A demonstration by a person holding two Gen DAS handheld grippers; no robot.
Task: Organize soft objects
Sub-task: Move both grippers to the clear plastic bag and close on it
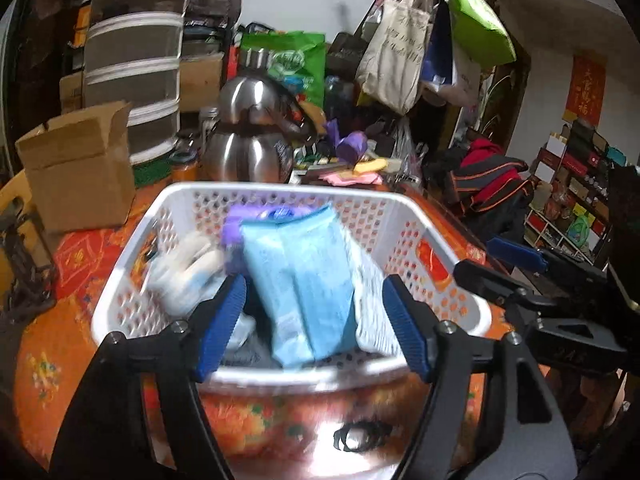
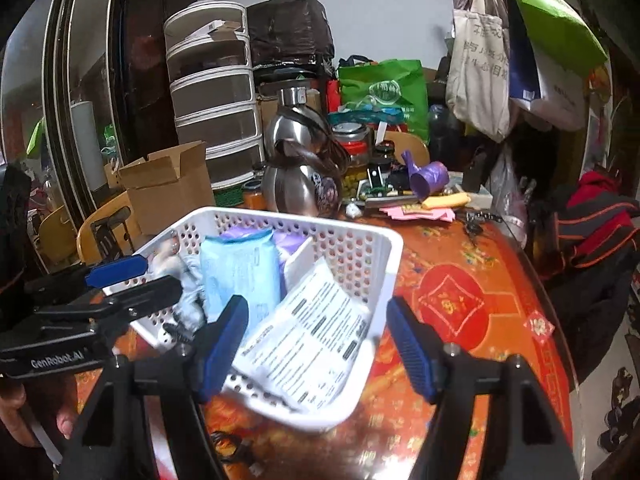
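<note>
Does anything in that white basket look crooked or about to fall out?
Yes. The white printed packet leans against the white basket's near rim, partly sticking out. The blue pack also stands tilted rather than flat. Nothing looks spilled or damaged.

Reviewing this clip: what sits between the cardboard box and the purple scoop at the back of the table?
Two stacked steel kettles and a glass jar, clearest in the right wrist view.
</note>
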